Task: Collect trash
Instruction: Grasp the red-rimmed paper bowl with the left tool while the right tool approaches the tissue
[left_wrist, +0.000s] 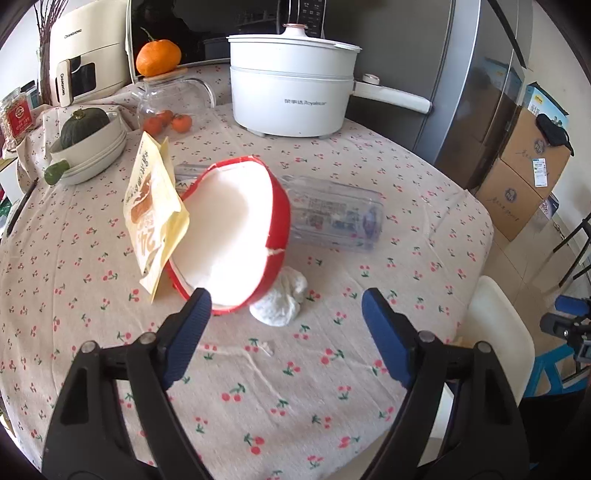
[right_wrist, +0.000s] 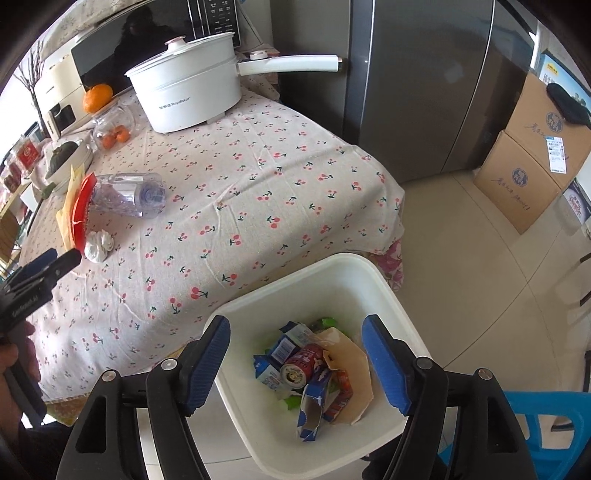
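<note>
- I held my left gripper (left_wrist: 284, 306) spread and empty, facing the red bowl (left_wrist: 236, 229) tipped against the plastic bottle (left_wrist: 332, 218), crumpled tissue (left_wrist: 280, 299) beside it.
- My right gripper (right_wrist: 295, 343) hung released over the white bin (right_wrist: 354, 266), probably ready for drops.

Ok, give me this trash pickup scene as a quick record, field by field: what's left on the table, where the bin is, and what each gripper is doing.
surface: table with cherry-print cloth
trash on table: red paper bowl tipped on its side, yellow snack bag leaning against it, clear plastic bottle lying behind it, crumpled white tissue beside it
bin: white trash bin on the floor by the table edge, holding a red can, cartons and paper
left gripper: open, empty, near the bowl
right gripper: open, empty, above the bin
</note>
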